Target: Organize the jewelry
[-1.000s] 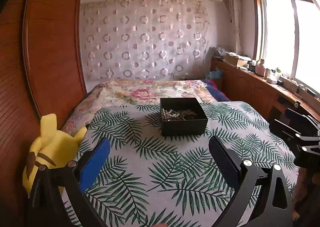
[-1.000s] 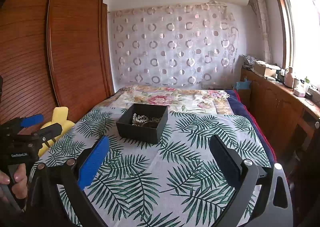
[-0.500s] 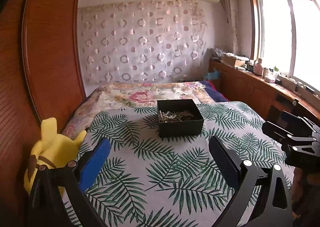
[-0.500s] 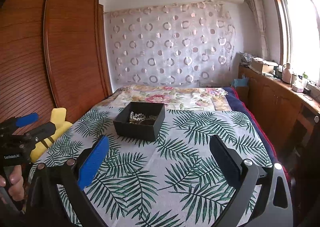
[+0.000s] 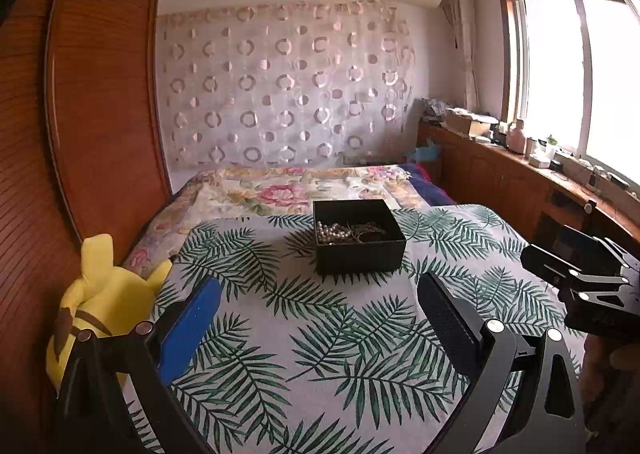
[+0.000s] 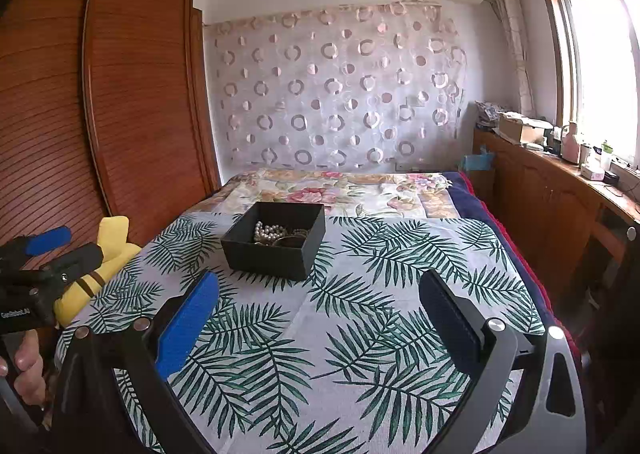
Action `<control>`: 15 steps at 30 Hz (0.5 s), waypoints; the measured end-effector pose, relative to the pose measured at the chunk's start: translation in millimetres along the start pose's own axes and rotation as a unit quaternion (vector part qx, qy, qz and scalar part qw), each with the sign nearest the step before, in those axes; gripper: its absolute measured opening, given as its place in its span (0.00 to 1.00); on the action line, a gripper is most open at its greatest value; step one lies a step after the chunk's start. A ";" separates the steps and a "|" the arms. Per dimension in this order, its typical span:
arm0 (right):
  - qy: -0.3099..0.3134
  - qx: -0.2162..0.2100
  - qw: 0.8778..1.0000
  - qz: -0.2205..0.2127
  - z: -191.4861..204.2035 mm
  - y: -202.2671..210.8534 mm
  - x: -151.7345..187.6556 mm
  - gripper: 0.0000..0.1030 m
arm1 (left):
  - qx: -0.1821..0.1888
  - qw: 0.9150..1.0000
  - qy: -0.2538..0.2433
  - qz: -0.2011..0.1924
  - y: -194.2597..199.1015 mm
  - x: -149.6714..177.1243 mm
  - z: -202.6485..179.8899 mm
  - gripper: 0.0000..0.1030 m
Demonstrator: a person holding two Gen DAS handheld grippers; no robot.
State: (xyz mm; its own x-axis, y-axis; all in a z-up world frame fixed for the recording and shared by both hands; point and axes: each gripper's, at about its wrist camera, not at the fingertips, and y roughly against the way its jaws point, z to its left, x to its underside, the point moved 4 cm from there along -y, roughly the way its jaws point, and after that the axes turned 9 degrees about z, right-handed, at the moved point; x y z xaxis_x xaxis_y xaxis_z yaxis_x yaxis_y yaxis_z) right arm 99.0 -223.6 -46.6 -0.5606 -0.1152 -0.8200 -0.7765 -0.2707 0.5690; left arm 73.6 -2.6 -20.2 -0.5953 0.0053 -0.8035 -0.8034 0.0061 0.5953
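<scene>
While nothing is gripped: both pairs of fingers are held wide apart.
Left gripper [image 5: 318, 312]: empty, above the leaf-print cloth [image 5: 320, 354].
Right gripper [image 6: 318, 308]: empty, likewise short of the box.
Black box [image 5: 359, 234]: set further off on the cloth, open-topped.
Jewelry [image 5: 346, 232]: heaped inside; judged light, limp, slippery, tangle-prone; pearl strand [image 6: 269, 230] is best pinched mid-length.

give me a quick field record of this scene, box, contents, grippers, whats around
surface: bed with palm-leaf cover
box: black, open-topped, standing on the cover, ahead of both grippers
contents: pearls and darker jewelry, tangled together
left gripper: open, holding nothing, short of the box
right gripper: open, holding nothing, short of the box
beside bed: yellow plush at the left edge, by the wooden wardrobe
</scene>
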 end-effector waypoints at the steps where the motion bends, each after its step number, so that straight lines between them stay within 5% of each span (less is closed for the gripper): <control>1: 0.000 0.000 1.000 0.000 -1.0 -0.1 0.5 0.98 | -0.001 1.000 0.000 -0.001 0.4 0.3 -1.1 0.92; 15: -0.001 0.002 1.000 -0.001 -2.4 -0.6 1.5 0.98 | 0.000 1.000 0.000 -0.002 1.2 1.1 -2.6 0.92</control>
State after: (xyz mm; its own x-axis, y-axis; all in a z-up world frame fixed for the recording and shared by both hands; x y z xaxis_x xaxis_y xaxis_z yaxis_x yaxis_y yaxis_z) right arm 99.3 -225.9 -48.4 -0.5598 -0.1134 -0.8208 -0.7785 -0.2673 0.5679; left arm 71.9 -5.1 -20.3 -0.5913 0.0050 -0.8064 -0.8064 0.0057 0.5913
